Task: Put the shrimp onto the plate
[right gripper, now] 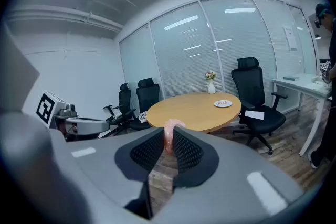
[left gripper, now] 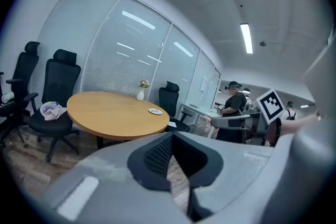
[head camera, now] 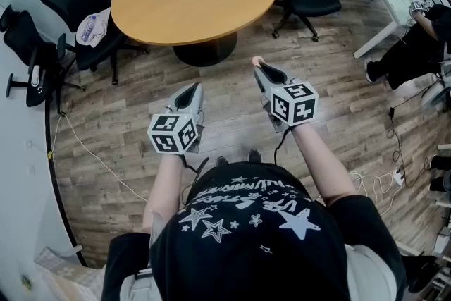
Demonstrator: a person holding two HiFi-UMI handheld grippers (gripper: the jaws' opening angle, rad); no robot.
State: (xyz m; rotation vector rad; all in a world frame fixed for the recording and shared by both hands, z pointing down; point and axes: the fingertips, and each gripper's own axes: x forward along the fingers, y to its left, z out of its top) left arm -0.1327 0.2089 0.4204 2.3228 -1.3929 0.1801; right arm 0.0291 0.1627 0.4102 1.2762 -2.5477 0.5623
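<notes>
My left gripper has its jaws together on nothing. To its right, my right gripper is clamped on the shrimp, whose pink end pokes out above the pads. It looks light, soft and a little slick, so I judge a gentle pinch across the mid-body suits it. The plate lies well ahead of that gripper, slightly right, on the round table. I cannot read my shirt print.

The left gripper holds its jaws together with nothing between them — beyond stands a round wooden table bearing a small plate and a white vase, black office chairs beside it.
</notes>
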